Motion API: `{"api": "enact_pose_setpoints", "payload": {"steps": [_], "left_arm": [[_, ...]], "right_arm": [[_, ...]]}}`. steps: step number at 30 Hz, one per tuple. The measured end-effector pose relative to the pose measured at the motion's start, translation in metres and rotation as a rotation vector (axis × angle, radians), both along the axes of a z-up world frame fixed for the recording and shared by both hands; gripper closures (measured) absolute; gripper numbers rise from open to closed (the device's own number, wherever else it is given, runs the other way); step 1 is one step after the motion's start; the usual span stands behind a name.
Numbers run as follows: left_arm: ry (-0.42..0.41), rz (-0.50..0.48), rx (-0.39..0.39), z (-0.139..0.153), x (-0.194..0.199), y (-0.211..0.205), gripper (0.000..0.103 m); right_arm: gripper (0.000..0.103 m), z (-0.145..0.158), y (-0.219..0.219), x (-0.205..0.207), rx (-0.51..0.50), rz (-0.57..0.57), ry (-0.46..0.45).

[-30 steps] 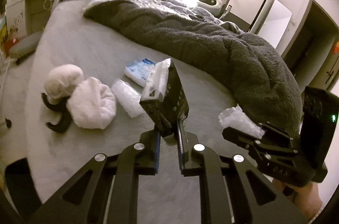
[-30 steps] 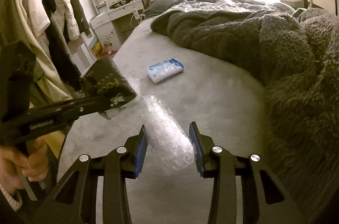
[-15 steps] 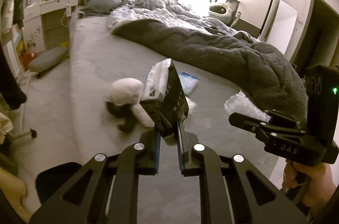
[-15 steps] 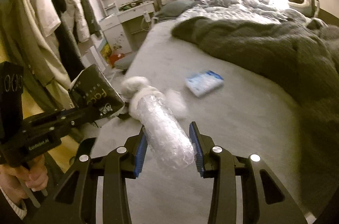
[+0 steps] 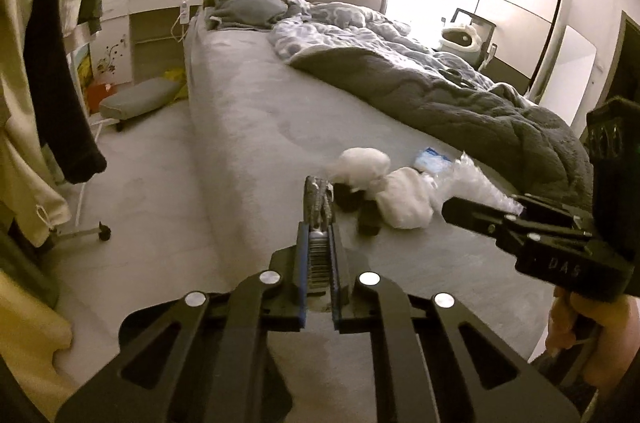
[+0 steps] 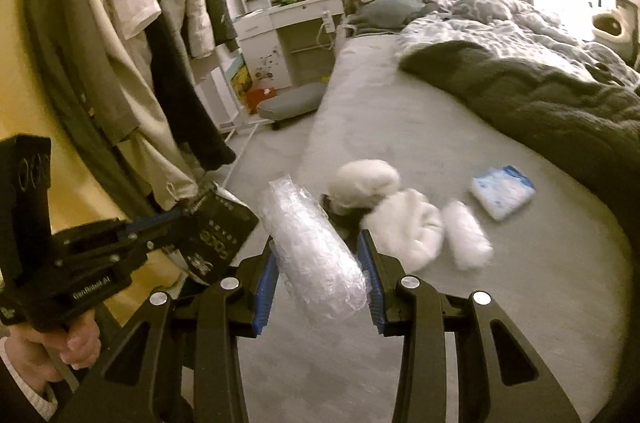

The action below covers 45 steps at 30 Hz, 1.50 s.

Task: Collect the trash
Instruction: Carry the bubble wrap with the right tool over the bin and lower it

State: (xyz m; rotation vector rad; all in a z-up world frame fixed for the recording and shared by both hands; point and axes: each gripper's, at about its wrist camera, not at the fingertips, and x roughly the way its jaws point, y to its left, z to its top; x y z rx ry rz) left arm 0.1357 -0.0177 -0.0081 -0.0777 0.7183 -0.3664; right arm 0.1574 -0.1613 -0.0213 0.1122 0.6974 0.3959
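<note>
Here, two tools are counted, one in each hand. The left tool (image 5: pixel 318 255) is pinched on one dark flattened packet (image 5: pixel 319 207), its jaws having just been closing on it, so that the packet is seen edge-on between the blue pads in the left wrist view. The right tool (image 6: pixel 320 275) is clamped on one roll of clear bubble wrap (image 6: pixel 314 251), which sticks out forward and upward between its pads.

On the grey bed (image 6: pixel 520 283) four loose things are counted: two white fluffy slippers (image 6: pixel 384 207) lying together, one small second piece of bubble wrap (image 6: pixel 466 241) just beside them, and one blue-and-white wipes pack (image 6: pixel 502 191) further toward the dark blanket (image 6: pixel 540 103). Both held pieces of trash are carried above the near edge of the bed, apart from its surface.

The printed broad face of the packet is shown only in the right wrist view, at lower left; in the left wrist view only its thin edge and a barcode are given. The clothes rack (image 6: pixel 132 43) is seen fully in the right wrist view and only partly in the other. The wardrobe (image 5: pixel 516 11) is shown only in the left wrist view.

Each tool is held by a pistol grip, the left hand (image 6: pixel 60 343) and the right hand (image 5: pixel 592 339) being wrapped around the handles, and both tools are pointed forward and downward.
</note>
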Motion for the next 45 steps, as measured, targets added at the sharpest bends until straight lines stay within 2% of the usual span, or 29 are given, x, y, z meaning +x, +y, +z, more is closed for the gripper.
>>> {"api": "enact_pose_setpoints", "payload": {"steps": [8, 20, 35, 45], "left_arm": [[0.071, 0.018, -0.025, -0.025, 0.005, 0.034, 0.095], [0.215, 0.126, 0.011, -0.073, 0.009, 0.100, 0.095], [0.470, 0.192, 0.057, -0.167, 0.015, 0.149, 0.095], [0.640, 0.164, 0.064, -0.229, 0.015, 0.144, 0.095]], "right_arm": [[0.064, 0.010, 0.035, 0.010, 0.030, 0.037, 0.000], [0.064, 0.001, 0.115, 0.022, -0.030, 0.135, 0.051], [0.064, -0.044, 0.182, 0.041, -0.074, 0.188, 0.179], [0.064, -0.075, 0.204, 0.054, -0.102, 0.209, 0.247]]}}
